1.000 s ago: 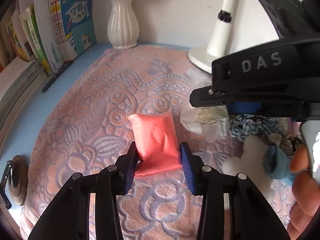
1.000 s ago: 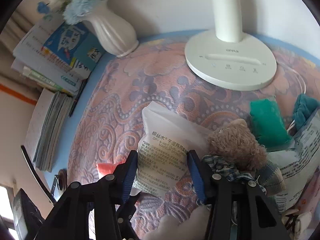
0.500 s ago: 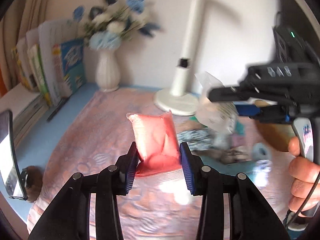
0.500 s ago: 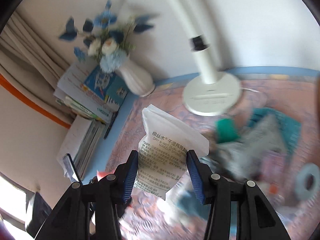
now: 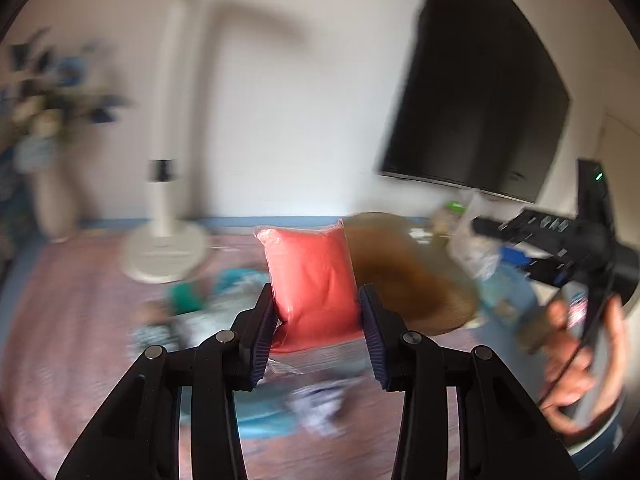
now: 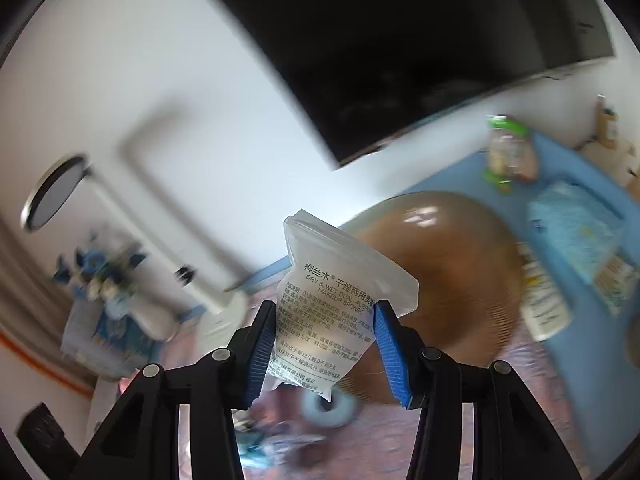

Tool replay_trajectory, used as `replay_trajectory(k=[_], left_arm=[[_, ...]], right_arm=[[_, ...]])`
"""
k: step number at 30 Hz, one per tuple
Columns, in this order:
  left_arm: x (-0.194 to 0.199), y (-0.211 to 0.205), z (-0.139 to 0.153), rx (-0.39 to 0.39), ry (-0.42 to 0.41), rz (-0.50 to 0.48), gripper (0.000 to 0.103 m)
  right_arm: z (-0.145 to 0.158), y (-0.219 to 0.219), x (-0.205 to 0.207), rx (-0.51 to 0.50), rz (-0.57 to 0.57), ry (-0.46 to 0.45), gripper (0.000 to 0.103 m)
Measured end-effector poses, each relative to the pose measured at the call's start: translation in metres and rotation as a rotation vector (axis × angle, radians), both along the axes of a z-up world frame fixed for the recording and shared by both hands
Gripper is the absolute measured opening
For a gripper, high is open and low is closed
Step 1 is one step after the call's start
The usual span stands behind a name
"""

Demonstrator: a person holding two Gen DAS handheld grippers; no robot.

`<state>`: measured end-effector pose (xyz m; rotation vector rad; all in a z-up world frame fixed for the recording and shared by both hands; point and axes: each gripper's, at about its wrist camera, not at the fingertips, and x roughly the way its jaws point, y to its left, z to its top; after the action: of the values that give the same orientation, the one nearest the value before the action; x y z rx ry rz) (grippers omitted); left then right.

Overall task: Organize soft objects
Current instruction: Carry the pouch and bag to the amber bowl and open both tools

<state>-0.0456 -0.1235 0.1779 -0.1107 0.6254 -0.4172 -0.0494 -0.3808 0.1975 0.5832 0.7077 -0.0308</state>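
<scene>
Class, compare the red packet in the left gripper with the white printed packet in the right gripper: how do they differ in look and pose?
The red packet is opaque and unprinted; the white packet is translucent with black print. The red packet stands upright; the white packet leans. Both are soft plastic pouches, each clamped between blue pads and lifted clear of the cloth.

Red pouch (image 5: pixel 312 280): clear glossy plastic film over a matt coral filling, smooth, held between ribbed blue pads (image 5: pixel 262 340) of the matt black plastic left gripper (image 5: pixel 318 338).
Sponge packet (image 6: pixel 332 300): frosted, semi-clear plastic, printed, faintly shiny, creased at its top edge; pinched by the right gripper (image 6: pixel 324 354), same black plastic with silvery metal pins.
Brown basket (image 6: pixel 452 272), behind the packet: finely ridged, woven-looking surface, blurred.
Tablecloth (image 5: pixel 72 320), beneath the pouch: soft matt patterned cloth.
Dark screen (image 6: pixel 400 40), above the basket: glossy black.
</scene>
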Motion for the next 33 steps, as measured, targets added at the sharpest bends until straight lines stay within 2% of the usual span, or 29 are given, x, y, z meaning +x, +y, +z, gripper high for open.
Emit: replay_trajectory(k=[3, 7, 10, 12, 14, 15, 18, 20, 24, 29, 33], left_arm=[[0.02, -0.041, 0.0, -0.012, 0.039, -0.063, 0.038], [0.052, -0.087, -0.011, 0.02, 0.111, -0.115, 0.038], [0.067, -0.117, -0.018, 0.056, 0.113, -0.128, 0.039], [0.073, -0.126, -0.019, 0.06, 0.095, -0.13, 0.055], [0.074, -0.129, -0.018, 0.068, 0.074, -0.12, 0.077], [0.072, -0.128, -0.017, 0.062, 0.062, -0.114, 0.079], [0.072, -0.116, -0.014, 0.031, 0.057, -0.123, 0.08], [0.066, -0.101, -0.009, 0.019, 0.05, -0.114, 0.08], [0.035, -0.066, 0.003, 0.021, 0.012, -0.074, 0.08], [-0.018, 0.004, 0.024, 0.02, -0.057, 0.001, 0.08], [-0.057, 0.064, 0.028, 0.061, -0.089, 0.127, 0.08]], right_arm=[[-0.015, -0.028, 0.004, 0.025, -0.031, 0.042, 0.049], [-0.035, -0.044, 0.015, 0.03, -0.055, 0.1, 0.049], [-0.048, -0.05, 0.025, 0.015, -0.068, 0.143, 0.051], [-0.052, -0.054, 0.029, 0.022, -0.068, 0.156, 0.06], [-0.052, -0.056, 0.028, 0.027, -0.064, 0.142, 0.065], [-0.05, -0.055, 0.026, 0.016, -0.069, 0.134, 0.066], [-0.04, -0.051, 0.018, -0.037, -0.073, 0.123, 0.066], [-0.035, -0.046, 0.012, -0.038, -0.066, 0.11, 0.066], [-0.019, -0.017, -0.004, -0.044, -0.008, 0.066, 0.066], [-0.007, 0.043, -0.024, -0.082, 0.112, 0.029, 0.066], [-0.015, 0.094, -0.041, -0.128, 0.213, 0.021, 0.072]])
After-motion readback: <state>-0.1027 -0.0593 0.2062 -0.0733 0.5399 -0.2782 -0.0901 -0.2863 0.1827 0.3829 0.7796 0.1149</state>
